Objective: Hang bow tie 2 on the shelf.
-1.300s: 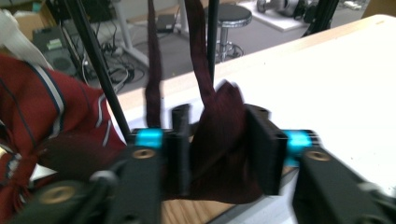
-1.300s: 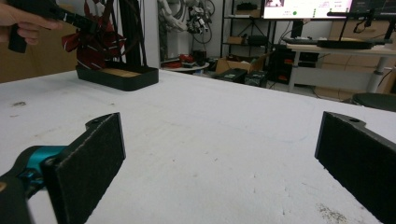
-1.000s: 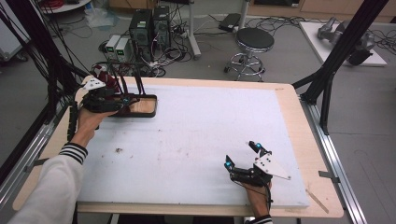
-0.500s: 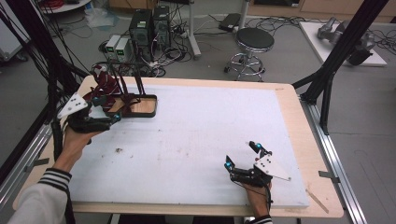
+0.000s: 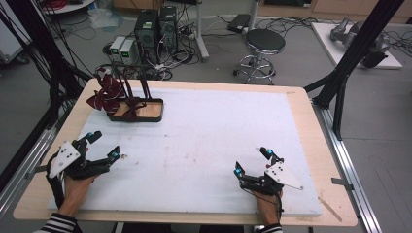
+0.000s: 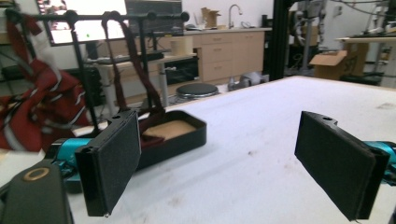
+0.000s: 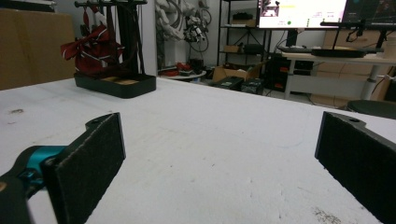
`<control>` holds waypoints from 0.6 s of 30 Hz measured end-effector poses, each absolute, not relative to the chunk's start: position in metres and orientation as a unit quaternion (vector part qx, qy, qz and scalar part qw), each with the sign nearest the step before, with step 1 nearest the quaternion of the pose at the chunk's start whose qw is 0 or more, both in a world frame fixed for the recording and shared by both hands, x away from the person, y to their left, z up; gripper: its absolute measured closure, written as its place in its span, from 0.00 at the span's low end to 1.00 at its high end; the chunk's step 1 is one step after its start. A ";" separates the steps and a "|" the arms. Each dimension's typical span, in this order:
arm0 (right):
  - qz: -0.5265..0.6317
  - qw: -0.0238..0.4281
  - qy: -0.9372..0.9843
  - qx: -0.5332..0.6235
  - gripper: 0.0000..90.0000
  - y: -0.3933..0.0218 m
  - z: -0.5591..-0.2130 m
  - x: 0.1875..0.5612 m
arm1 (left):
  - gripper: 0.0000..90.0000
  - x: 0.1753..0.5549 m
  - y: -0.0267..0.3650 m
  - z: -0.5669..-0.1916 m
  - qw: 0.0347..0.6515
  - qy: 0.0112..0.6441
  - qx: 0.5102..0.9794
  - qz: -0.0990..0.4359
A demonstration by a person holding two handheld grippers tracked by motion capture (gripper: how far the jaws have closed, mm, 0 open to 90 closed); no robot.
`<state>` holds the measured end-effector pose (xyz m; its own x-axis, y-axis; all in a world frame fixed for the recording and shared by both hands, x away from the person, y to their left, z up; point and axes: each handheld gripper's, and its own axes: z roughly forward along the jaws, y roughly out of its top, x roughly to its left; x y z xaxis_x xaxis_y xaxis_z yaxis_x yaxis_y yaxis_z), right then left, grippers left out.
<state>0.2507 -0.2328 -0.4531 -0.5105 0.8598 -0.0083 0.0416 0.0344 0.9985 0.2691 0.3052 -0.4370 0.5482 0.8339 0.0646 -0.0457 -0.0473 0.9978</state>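
Table [image 5: 311, 145] of pale wood under a white foam mat fills the high view. At its far left corner stands a black metal rack with a wood-floored tray [image 5: 138, 110], a dark red striped cloth [image 5: 104, 93] hanging on its left end. The left gripper [image 5: 103, 147] rests well short of the rack, jaws apart with nothing between, having just been opening. The right gripper [image 5: 252, 162] lies near the front edge, its 2 jaws wide apart and empty.

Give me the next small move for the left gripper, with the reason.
Probably rest it: the left gripper is open and empty near the table's front edge, apart from the rack where the red striped tie hangs; the right gripper is open too.
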 end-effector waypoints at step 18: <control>0.593 0.352 0.634 0.350 0.01 -0.231 -0.453 0.249 | 0.19 0.261 0.312 -0.455 0.620 0.324 0.610 0.372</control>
<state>0.2485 -0.2305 -0.4533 -0.5071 0.8613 -0.0311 0.0258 0.0513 0.9983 0.2607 0.3122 -0.4554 0.5138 0.8563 0.0520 -0.0656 -0.0212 0.9976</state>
